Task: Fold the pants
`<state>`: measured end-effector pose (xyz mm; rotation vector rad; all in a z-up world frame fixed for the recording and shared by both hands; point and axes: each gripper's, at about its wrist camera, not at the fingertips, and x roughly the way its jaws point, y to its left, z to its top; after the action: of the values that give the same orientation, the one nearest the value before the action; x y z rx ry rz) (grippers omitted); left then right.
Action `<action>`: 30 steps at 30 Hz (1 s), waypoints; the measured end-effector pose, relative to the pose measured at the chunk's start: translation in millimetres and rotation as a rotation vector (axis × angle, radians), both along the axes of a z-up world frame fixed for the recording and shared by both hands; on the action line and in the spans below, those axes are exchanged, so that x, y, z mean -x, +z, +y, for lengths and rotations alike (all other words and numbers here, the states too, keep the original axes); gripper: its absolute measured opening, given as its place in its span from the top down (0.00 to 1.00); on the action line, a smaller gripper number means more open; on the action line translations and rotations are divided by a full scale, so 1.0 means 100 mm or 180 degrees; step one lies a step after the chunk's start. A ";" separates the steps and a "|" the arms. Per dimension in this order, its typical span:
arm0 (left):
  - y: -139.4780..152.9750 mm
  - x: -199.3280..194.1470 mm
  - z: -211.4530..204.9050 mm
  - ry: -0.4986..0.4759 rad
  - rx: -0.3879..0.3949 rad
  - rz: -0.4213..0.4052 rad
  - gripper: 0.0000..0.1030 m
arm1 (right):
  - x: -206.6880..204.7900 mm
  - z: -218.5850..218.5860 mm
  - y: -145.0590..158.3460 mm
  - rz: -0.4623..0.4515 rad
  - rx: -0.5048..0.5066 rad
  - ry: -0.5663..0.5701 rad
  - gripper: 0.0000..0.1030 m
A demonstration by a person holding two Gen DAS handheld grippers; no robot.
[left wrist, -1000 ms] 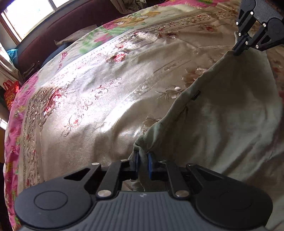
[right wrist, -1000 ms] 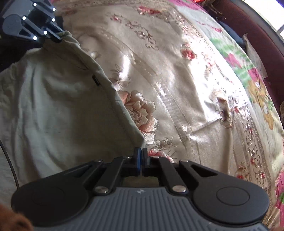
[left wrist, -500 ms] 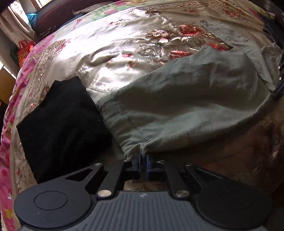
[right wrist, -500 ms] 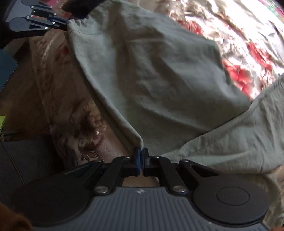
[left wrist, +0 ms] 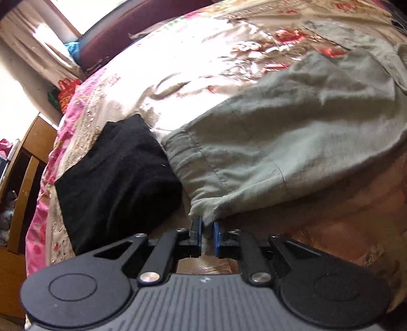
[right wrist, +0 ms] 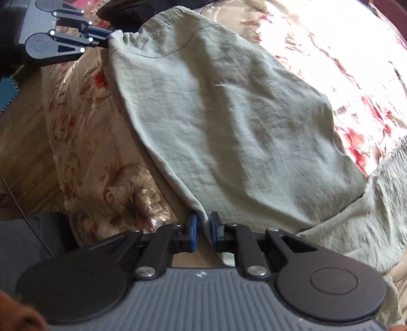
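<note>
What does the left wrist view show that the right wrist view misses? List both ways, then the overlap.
Left wrist only: a wooden chair and a sunlit window. Right wrist only: the left gripper seen from outside, pinching the waistband corner, and the wooden floor. Both: the grey-green linen pants on the floral satin bedspread.

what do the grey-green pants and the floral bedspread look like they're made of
Grey-green pants: probably matte woven cotton or linen, judging by the soft crumpled wrinkles and visible stitching.
Floral bedspread: probably satin or silky synthetic, since it glares brightly in the sunlight and carries embroidered-looking red flowers.
</note>
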<state>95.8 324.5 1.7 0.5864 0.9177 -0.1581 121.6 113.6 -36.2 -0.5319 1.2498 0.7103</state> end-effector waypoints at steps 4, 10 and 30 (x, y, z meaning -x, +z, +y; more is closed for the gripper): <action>-0.16 0.05 0.07 0.0085 -0.0291 0.0172 0.76 | 0.04 0.06 -0.07 -0.0018 0.0019 -0.0063 0.87; 0.09 0.18 0.11 0.0500 -0.0111 0.0218 0.75 | -0.04 -0.39 0.40 -0.0146 -0.0345 -0.0689 0.84; -0.16 -0.28 -2.48 -0.0475 0.1601 0.0524 0.75 | -2.44 -1.68 -0.27 -0.1271 0.0040 -0.3009 0.76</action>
<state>124.2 76.3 -14.2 0.1739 0.9479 -0.5606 365.7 -54.4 -62.8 -0.0411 0.9710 -0.1983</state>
